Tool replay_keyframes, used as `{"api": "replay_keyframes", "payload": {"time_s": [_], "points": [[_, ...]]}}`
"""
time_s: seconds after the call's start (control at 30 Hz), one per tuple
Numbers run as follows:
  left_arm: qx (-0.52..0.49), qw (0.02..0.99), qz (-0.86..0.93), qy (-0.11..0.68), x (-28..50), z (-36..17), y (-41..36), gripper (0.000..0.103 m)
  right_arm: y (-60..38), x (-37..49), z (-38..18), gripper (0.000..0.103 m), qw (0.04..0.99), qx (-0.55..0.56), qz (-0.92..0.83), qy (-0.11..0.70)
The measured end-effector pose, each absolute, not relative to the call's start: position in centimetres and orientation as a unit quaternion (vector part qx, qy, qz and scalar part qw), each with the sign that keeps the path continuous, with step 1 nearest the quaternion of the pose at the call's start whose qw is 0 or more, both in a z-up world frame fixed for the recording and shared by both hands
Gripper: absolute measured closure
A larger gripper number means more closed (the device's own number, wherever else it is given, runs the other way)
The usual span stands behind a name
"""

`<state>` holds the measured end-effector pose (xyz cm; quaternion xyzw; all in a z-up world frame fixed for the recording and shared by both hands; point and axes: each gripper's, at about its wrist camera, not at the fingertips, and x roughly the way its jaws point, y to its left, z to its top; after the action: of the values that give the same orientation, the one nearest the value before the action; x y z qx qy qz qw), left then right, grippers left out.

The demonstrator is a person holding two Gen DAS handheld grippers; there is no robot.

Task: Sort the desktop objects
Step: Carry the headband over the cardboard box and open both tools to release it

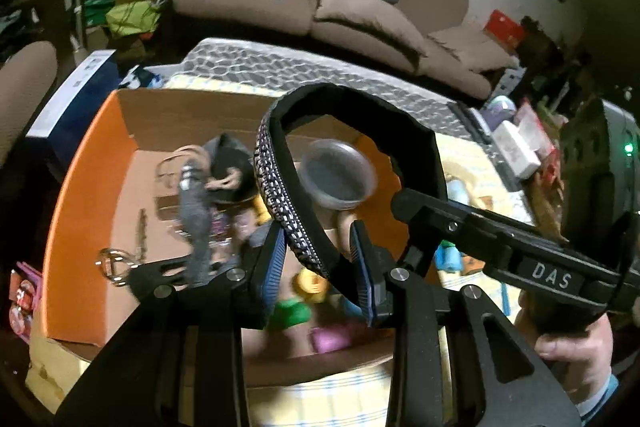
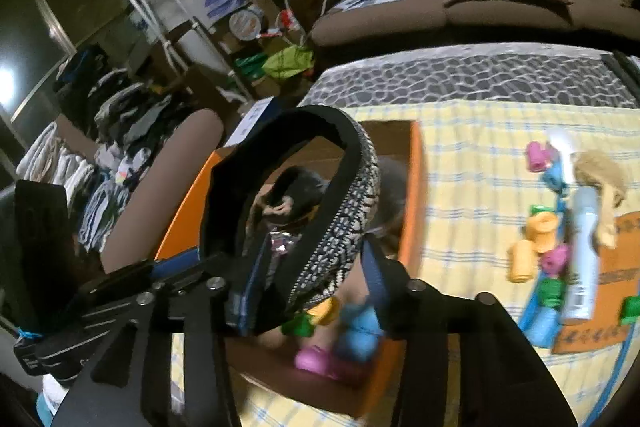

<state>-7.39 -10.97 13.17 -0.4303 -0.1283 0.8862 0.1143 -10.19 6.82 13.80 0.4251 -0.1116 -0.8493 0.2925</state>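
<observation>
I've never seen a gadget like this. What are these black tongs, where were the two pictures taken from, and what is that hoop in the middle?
There is no robot here. A person's hand holds one of two hand-held clamps, each with two fingers and a wide-angle camera looking along them. One picture comes from the left gripper, the other from the right gripper. Between them hangs a beaded black headband, over an open orange cardboard box on a yellow checked cloth. The left gripper seems to grip one end. The right one stands around the other end, but I cannot tell whether it presses. Hair rollers and a spray bottle lie beside the box.
</observation>
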Motion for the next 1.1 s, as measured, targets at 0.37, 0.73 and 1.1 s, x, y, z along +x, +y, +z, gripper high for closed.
{"api": "replay_keyframes", "payload": {"time_s": [0.37,0.73,1.1], "points": [[-0.462,0.080,0.875,-0.121,-7.7,11.1,-15.2,0.074,1.1,-10.8,10.8,0.044,0.302,0.461,-0.830,-0.087],[-0.485,0.047,0.868,-0.097,-8.0,9.7,-16.3,0.060,-0.5,-11.3,8.7,0.031,0.293,0.489,-0.819,-0.067],[-0.447,0.020,0.887,-0.119,-7.7,11.2,-17.6,0.028,0.6,-11.4,9.8,0.021,0.300,0.477,-0.822,-0.087]]}}
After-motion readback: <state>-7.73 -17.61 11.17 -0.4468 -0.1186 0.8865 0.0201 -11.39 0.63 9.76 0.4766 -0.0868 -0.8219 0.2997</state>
